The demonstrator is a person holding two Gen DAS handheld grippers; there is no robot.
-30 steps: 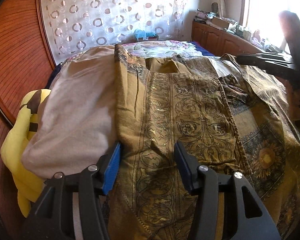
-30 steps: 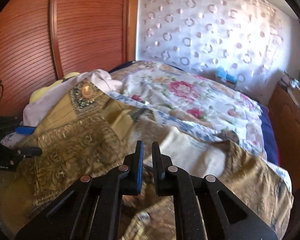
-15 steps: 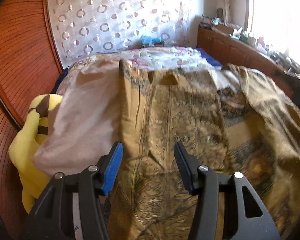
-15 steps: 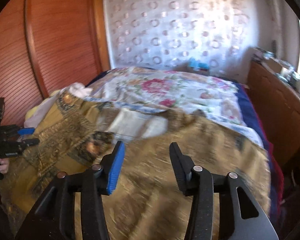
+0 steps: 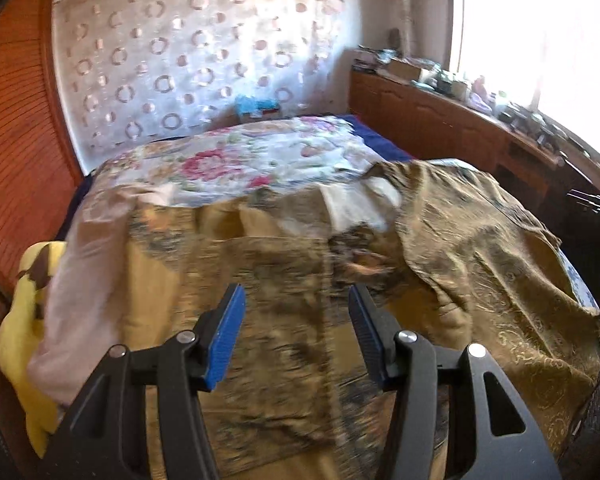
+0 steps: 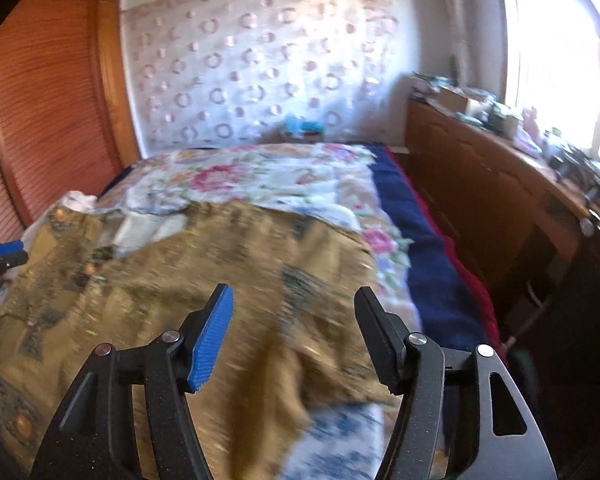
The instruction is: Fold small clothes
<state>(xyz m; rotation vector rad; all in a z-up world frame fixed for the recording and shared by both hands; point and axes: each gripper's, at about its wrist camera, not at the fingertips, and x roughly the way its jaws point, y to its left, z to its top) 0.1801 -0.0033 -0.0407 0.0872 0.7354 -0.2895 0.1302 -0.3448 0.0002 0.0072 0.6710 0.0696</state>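
Observation:
An olive-gold patterned garment (image 5: 460, 248) lies spread over the near half of the bed, rumpled in the middle, with a pale lining showing near its far edge. My left gripper (image 5: 296, 300) hovers above its left part, open, with nothing between the blue pads. In the right wrist view the same garment (image 6: 228, 264) fills the foreground. My right gripper (image 6: 294, 300) hangs over the garment's near right corner; its jaws are opening and hold nothing. The left gripper (image 6: 4, 254) shows at the far left edge there.
A floral bedspread (image 5: 240, 160) covers the far half of the bed. A pinkish cloth (image 5: 84, 280) and a yellow soft toy (image 5: 16, 336) lie at the left edge by the wooden wardrobe (image 6: 48, 120). A cluttered wooden cabinet (image 6: 480, 184) runs along the window side.
My right gripper has gone from shut to wide open and swung away to the right across the bed. My left gripper has drawn back and risen a little, still open.

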